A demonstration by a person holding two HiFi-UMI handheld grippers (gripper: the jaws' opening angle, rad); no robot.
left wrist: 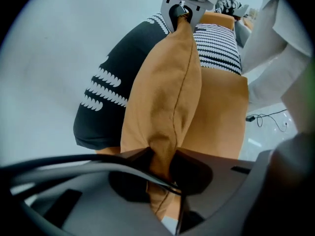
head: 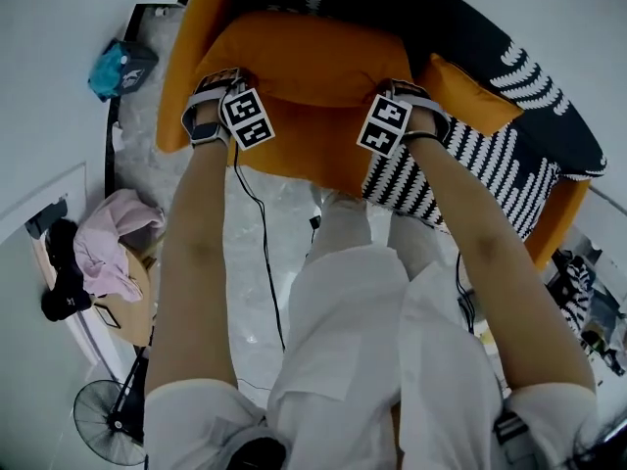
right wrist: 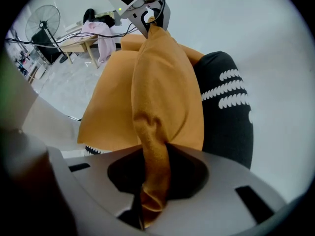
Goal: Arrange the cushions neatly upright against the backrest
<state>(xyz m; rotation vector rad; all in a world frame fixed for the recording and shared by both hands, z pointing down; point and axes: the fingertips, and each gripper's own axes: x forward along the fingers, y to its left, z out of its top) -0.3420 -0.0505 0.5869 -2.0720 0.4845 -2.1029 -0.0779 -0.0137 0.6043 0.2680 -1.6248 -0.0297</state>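
A large orange cushion [head: 304,62] is held over the orange sofa [head: 184,47], with a gripper at each end. My left gripper [head: 217,86] is shut on its left corner, and the fabric is pinched between the jaws [left wrist: 160,161]. My right gripper [head: 409,98] is shut on the right corner, where orange cloth bunches in the jaws [right wrist: 152,181]. A smaller orange cushion [head: 472,91] and a black-and-white striped cushion [head: 460,169] lie to the right. A black cushion with white marks [head: 451,18] stands behind, against the backrest.
A cable [head: 263,238] runs over the glossy floor in front of the sofa. At the left are a desk with pink clothing [head: 116,238], a floor fan [head: 103,414] and a teal bag [head: 120,67]. The person's legs stand close to the sofa's front.
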